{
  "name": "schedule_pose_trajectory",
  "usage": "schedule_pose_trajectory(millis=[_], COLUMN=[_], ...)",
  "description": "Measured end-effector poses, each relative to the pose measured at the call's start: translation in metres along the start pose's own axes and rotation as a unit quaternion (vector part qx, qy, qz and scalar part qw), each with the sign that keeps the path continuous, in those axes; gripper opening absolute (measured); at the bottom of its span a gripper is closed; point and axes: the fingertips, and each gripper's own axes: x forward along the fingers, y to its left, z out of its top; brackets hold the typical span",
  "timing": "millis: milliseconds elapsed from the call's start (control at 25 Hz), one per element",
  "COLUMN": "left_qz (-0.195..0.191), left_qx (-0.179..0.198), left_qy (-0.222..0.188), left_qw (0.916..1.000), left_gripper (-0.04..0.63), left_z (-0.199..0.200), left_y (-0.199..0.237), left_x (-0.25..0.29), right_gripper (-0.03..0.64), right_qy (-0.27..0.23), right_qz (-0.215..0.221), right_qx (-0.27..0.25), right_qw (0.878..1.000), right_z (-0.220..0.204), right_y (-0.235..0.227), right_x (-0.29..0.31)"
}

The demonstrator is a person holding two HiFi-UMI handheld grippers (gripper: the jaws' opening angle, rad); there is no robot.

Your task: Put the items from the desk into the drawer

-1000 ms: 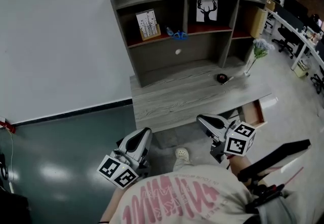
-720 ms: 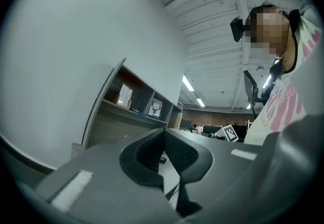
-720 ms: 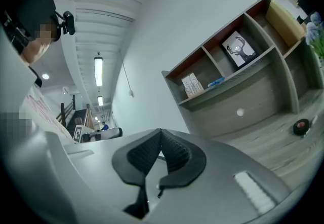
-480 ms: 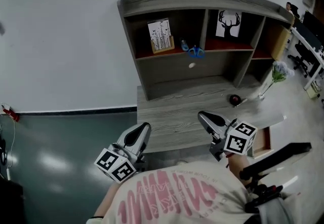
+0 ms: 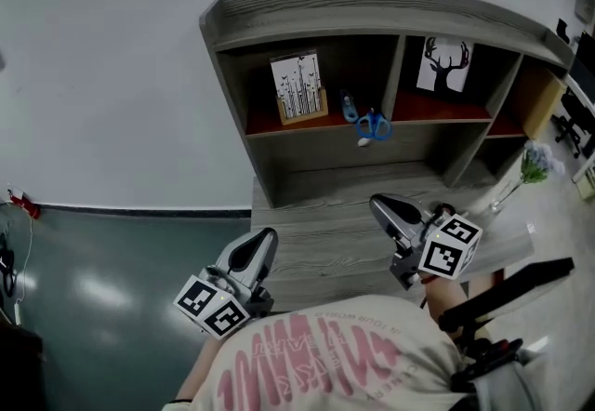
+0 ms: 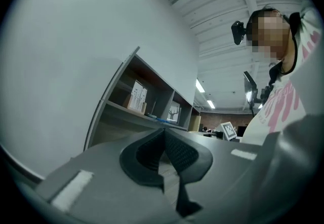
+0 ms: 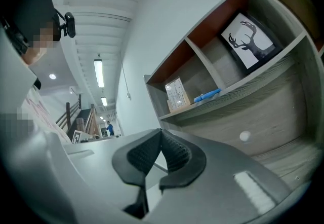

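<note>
A grey wooden desk (image 5: 316,214) carries a shelf unit. On its red shelf stand a small printed card (image 5: 299,86) and blue scissors (image 5: 372,125); a deer picture (image 5: 446,65) leans in the compartment to the right. My left gripper (image 5: 258,242) is shut and empty at the desk's front edge. My right gripper (image 5: 386,209) is shut and empty over the desktop's right part. The right gripper view shows the card (image 7: 177,94), the scissors (image 7: 207,96) and the deer picture (image 7: 250,38) ahead of its closed jaws. The drawer is hidden.
A white knob (image 5: 363,141) sits on the panel under the shelf. A glass vase with a flower (image 5: 530,167) stands at the desk's right end. A white wall and dark floor (image 5: 112,279) lie left of the desk. A black bar (image 5: 507,284) crosses at lower right.
The desk has drawn closer and shifted in the head view. Both grippers now reach its front edge, the right one over the desktop. The open drawer and black item are out of sight.
</note>
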Motion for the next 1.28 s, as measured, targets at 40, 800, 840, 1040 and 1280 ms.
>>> schedule_pose_trajectory(millis=[40,800,840,1040,1280], left_qz=[0.005,0.000,-0.002,-0.004,-0.004], left_qx=[0.005,0.001,0.001,-0.008,-0.014], left_qy=[0.002,0.035,0.035,0.040,0.046], left_qw=[1.0000,0.9994,0.9994,0.9992,0.9989], left_gripper=[0.020,0.020,0.020,0.020,0.020], left_z=[-0.001,-0.025,-0.024,-0.029,-0.032], left_y=[0.004,0.026,0.027,0.033,0.041], left_x=[0.006,0.066,0.068,0.082,0.094], right_gripper=[0.006,0.065,0.106,0.161,0.200], right_qy=[-0.005,-0.099,-0.098,-0.112,-0.146], right_qz=[0.008,0.050,0.054,0.059,0.072], right_qx=[0.006,0.202,0.208,0.261,0.391], right_qw=[1.000,0.973,0.972,0.957,0.906], right_z=[0.005,0.055,0.056,0.064,0.074], right_y=[-0.005,-0.073,-0.074,-0.089,-0.113], right_x=[0.004,0.040,0.041,0.044,0.055])
